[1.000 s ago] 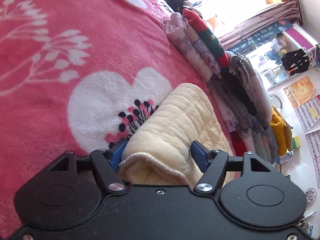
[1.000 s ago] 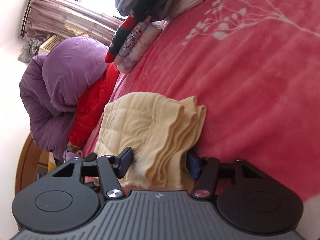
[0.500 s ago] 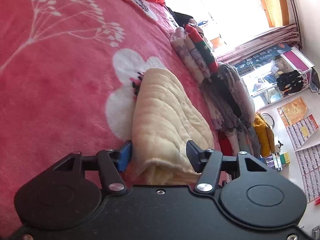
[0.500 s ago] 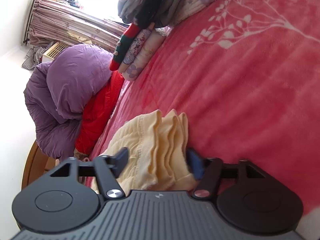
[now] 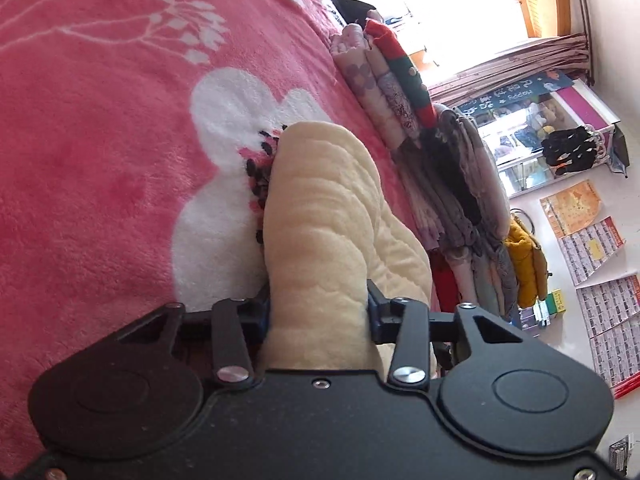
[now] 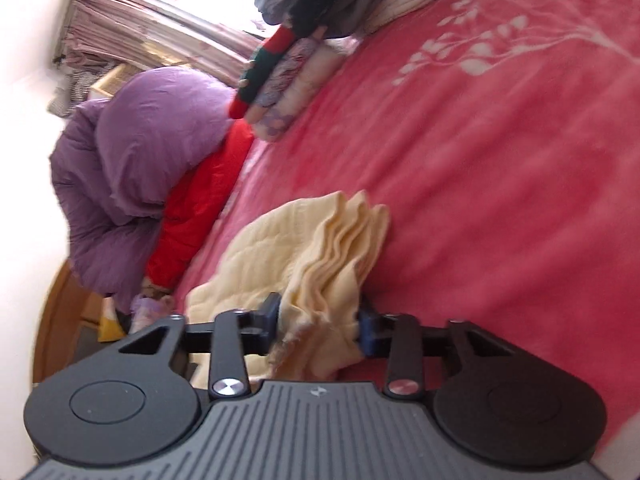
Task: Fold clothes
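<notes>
Pink blanket (image 5: 100, 160): both hand-held grippers clamp cream garment (image 5: 320, 240).

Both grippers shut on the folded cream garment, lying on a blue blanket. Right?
Not quite: the blanket is pink-red with white flowers, not blue, as the left wrist view shows. The rest holds: left gripper and right gripper are each shut on the folded cream garment.

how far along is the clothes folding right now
Done: a row of folded clothes lies on the pink blanket. In hand: the cream garment, already folded thick, gripped by both left tongs and right tongs. Left: setting it with the row.
</notes>
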`<action>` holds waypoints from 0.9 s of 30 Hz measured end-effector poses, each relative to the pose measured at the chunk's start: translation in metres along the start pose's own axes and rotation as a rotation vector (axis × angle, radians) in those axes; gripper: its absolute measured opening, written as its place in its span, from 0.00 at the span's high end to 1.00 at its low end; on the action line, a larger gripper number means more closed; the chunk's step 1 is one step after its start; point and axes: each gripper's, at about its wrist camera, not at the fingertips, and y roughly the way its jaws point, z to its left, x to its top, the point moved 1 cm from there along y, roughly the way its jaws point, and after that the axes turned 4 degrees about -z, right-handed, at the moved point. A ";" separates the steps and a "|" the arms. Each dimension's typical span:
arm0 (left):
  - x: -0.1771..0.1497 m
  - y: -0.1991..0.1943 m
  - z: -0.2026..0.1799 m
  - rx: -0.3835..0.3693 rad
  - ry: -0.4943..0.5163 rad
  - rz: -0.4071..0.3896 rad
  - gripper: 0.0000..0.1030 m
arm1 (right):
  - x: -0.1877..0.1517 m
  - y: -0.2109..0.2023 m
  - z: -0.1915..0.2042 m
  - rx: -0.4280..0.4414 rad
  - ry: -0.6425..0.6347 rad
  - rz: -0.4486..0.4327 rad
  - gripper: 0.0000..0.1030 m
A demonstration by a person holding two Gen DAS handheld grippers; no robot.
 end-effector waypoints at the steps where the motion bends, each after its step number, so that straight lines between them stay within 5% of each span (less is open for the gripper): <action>1: -0.001 -0.004 0.003 -0.012 -0.006 -0.010 0.66 | -0.001 -0.001 0.008 0.000 -0.030 -0.008 0.64; 11: 0.063 -0.112 0.006 -0.143 0.002 -0.216 0.68 | -0.010 0.034 0.112 0.229 -0.053 -0.029 0.65; 21: 0.096 -0.256 0.078 -0.140 -0.126 -0.522 0.68 | -0.048 0.170 0.248 0.383 -0.131 0.210 0.65; 27: 0.106 -0.353 0.113 -0.129 -0.174 -0.790 0.68 | -0.097 0.260 0.356 0.513 -0.230 0.391 0.65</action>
